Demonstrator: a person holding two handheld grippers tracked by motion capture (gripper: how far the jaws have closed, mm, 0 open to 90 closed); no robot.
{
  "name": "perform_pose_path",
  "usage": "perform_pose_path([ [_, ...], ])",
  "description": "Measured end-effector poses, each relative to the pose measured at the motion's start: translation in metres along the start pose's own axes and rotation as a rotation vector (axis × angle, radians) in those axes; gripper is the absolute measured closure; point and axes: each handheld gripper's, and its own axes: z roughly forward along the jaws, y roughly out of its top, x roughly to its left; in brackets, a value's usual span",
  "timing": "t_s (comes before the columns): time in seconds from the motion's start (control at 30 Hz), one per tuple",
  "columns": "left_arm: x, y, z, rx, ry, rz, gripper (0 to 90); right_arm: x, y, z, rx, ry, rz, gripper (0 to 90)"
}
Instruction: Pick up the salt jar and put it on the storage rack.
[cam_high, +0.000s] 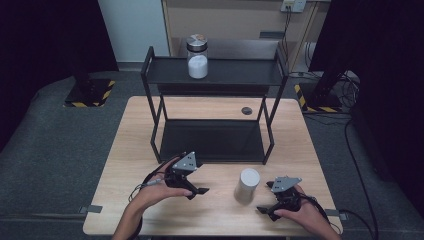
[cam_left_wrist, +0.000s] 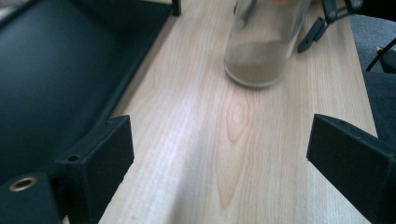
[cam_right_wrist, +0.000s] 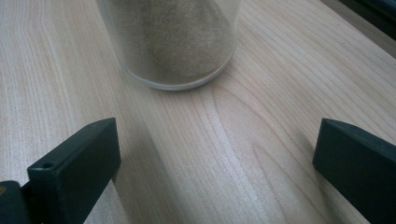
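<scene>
High view: shelf jar (cam_high: 197, 56) | gripper views: both hand-held grippers released, sand in table jar (cam_right_wrist: 175, 39)

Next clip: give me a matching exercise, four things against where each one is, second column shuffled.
Things:
1. jar with a dark lid
2. white-topped jar
3. left gripper
4. small dark disc

Places:
A. on the table between the two grippers
B. on the rack's top shelf
C. on the tabletop behind the rack's right legs
D. by the rack's lower tray, left of the jar on the table

Pairs: 1-B, 2-A, 3-D, 4-C
</scene>
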Motion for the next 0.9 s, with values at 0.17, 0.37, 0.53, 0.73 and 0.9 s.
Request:
perform_pose_path([
  [0.17,-0.004,-0.014,0.006,0.001,-0.002,-0.02,6.2,0.0,0.0,0.0,-0.001,0.001,0.0,1.7],
  [0.37,-0.007,-0.025,0.009,0.014,0.003,-0.022,6.2,0.0,0.0,0.0,0.0,-0.001,0.001,1.7],
  [0.53,-0.009,-0.033,0.012,0.016,0.004,-0.032,6.2,0.001,0.0,0.0,0.0,-0.001,0.002,1.7],
  [0.73,-0.01,-0.038,0.018,0.043,0.003,-0.03,6.1,0.001,0.0,0.0,0.0,-0.002,0.003,1.8],
  [0.9,-0.011,-0.039,0.021,0.069,-0.001,-0.018,6.0,0.001,-0.001,0.0,-0.002,-0.003,0.004,1.8],
])
